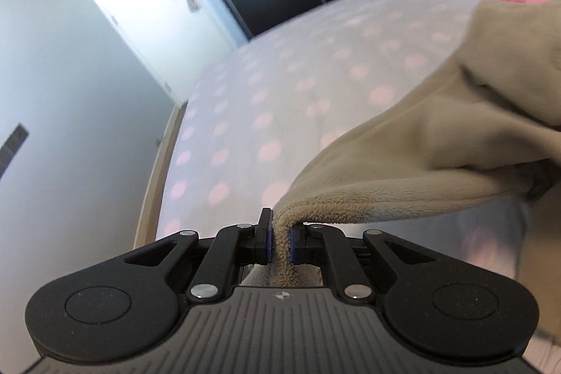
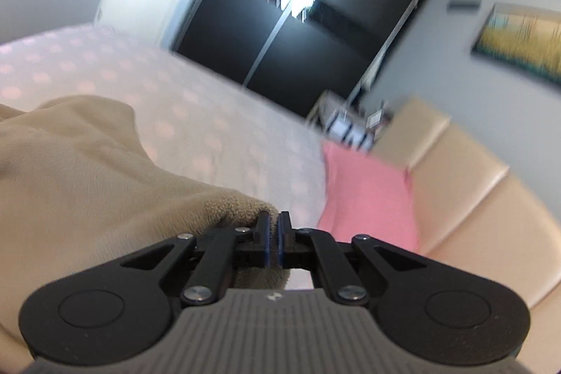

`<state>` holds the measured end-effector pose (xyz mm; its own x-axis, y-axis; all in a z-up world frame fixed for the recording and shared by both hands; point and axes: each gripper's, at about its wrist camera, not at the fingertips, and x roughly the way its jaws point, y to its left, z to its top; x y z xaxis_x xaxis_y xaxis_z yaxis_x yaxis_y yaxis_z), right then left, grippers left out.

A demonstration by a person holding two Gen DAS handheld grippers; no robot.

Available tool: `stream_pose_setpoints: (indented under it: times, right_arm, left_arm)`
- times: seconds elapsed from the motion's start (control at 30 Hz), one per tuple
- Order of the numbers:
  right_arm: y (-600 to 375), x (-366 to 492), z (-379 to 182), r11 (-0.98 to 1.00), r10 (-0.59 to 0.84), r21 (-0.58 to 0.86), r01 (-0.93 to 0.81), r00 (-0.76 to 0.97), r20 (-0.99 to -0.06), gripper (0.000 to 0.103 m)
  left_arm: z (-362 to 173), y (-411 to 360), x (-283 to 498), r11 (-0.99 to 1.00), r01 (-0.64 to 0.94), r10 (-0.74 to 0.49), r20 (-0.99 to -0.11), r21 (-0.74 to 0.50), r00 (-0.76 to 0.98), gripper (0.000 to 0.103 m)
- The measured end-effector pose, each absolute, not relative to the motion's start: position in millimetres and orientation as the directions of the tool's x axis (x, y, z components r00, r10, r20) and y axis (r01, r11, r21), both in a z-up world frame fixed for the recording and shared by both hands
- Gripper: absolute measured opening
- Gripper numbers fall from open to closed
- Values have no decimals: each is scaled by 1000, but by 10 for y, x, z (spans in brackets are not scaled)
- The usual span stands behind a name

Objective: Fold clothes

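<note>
Held aloft between both grippers: a beige fleece garment (image 1: 438, 135), slung over the dotted bed (image 1: 280, 76) rather than lying flat on it. Left gripper (image 1: 279, 242) pinched nearly closed on a bunched edge of the fleece, cloth squeezed between the blue pads and trailing back under the fingers. From there, running right and slightly far, up into a loose bulge at the right edge of the left wrist view. Right gripper (image 2: 274, 242) closed to a thin slit; fleece (image 2: 87, 170) heaped just to its left and passing beneath the fingers, yet hard to tell in the blurred right wrist view whether any cloth sits between the pads. Long axis of the garment therefore left to right, spanning gripper to gripper, with the slack middle sagging between. Pink cloth (image 2: 364, 198) lying on the far right of the bed beside the cream headboard (image 2: 466, 184), apart from the fleece. Probably a matter of spreading or bringing the two held ends together; which of these, not settled here.
</note>
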<state>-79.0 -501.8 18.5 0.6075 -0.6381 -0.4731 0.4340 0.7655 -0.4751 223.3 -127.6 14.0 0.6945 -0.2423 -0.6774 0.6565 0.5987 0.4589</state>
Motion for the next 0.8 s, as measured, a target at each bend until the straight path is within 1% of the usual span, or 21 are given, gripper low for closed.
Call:
stream_pose_setpoints:
  times: [0.1,0.2,0.23,0.3,0.33,0.4,0.5,0.53,0.57,0.6,0.63,0.73,0.8]
  right_arm:
    - [-5185,-691,-210,790,-613,-442,425,551,-566,5]
    - [-5166,-675,-461,785,-619,-488,382,509,-598,8]
    - [-5149,-674,-535,780,-625,-509,365,495,-603,12]
    - [-5070,-740,-594,779,-623,-539,320,500,-602,43]
    - [-5020,-790,-593,784,-613,-546,297,512,-602,45]
    - [-4898,-902,-569,810,-573,-526,258,539,-618,46]
    - [-4580,-1101,-638,853,-497,-487,186,577,-649,49]
    - [-4459,-1162,-668,866,-470,-474,161,585,-661,50]
    - [-4339,-1228,-703,878,-443,-459,135,591,-674,52]
    - [-4227,-1308,-754,889,-419,-444,113,592,-689,53]
    - [-4131,-1396,-819,899,-399,-427,98,587,-705,54]
    - [-3861,-1690,-1084,928,-344,-366,75,554,-759,55]
    - [-3782,-1835,-1239,946,-307,-312,83,528,-792,59]
  left_arm:
    - [-125,-1239,2301,584,666,-198,-715,463,671,7]
    - [-381,-1201,2323,562,683,-168,-745,466,646,7]
    - [-469,-1222,2318,553,687,-158,-750,471,642,8]
    - [-545,-1231,2282,538,698,-160,-756,473,635,11]
    - [-582,-1236,2264,530,704,-161,-758,473,632,12]
    - [-658,-1246,2228,515,714,-163,-764,474,625,12]
    - [-769,-1260,2172,491,730,-166,-772,475,614,26]
    - [-759,-1266,2098,477,739,-188,-767,475,614,37]
    - [-740,-1279,2014,462,748,-208,-761,476,614,51]
    - [-720,-1292,1930,448,756,-229,-756,478,614,55]
    - [-703,-1299,1838,437,761,-248,-749,480,615,57]
    - [-661,-1333,1581,421,794,-305,-755,439,580,57]
    - [-660,-1355,1393,415,827,-357,-768,380,532,57]
